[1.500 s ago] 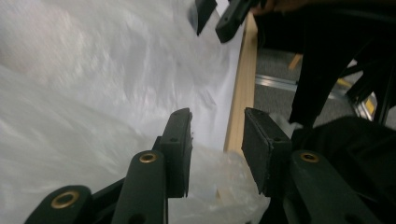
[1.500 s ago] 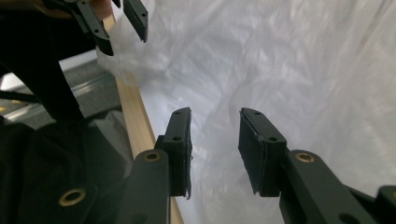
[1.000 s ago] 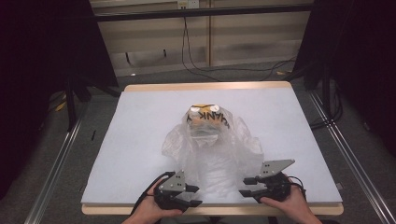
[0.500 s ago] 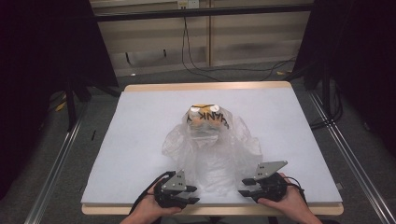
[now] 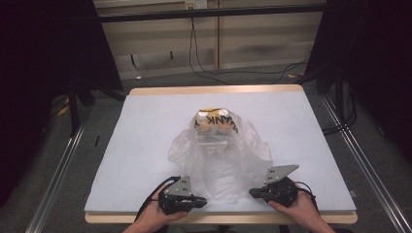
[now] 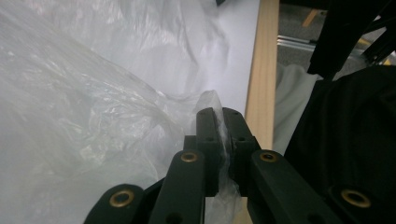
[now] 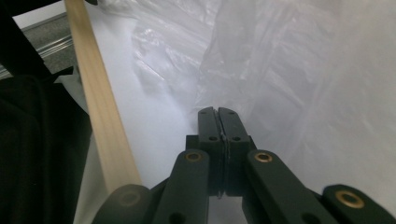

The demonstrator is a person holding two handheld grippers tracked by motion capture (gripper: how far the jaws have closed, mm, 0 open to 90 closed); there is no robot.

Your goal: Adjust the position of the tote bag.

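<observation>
Both sets of jaws have just been closing since a second ago, while our hands kept their places at the near edge. Our left gripper (image 5: 198,202) now pinches a fold of the clear plastic bag (image 5: 221,155) between its pads, seen plainly in the left gripper view (image 6: 223,135). Our right gripper (image 5: 256,193) is clamped fully together with a thin edge of the bag's film caught between its pads (image 7: 218,130). From the white table (image 5: 145,131) centre, the bag spreads toward six o'clock, holding an orange packet (image 5: 214,121) at its twelve o'clock end.
</observation>
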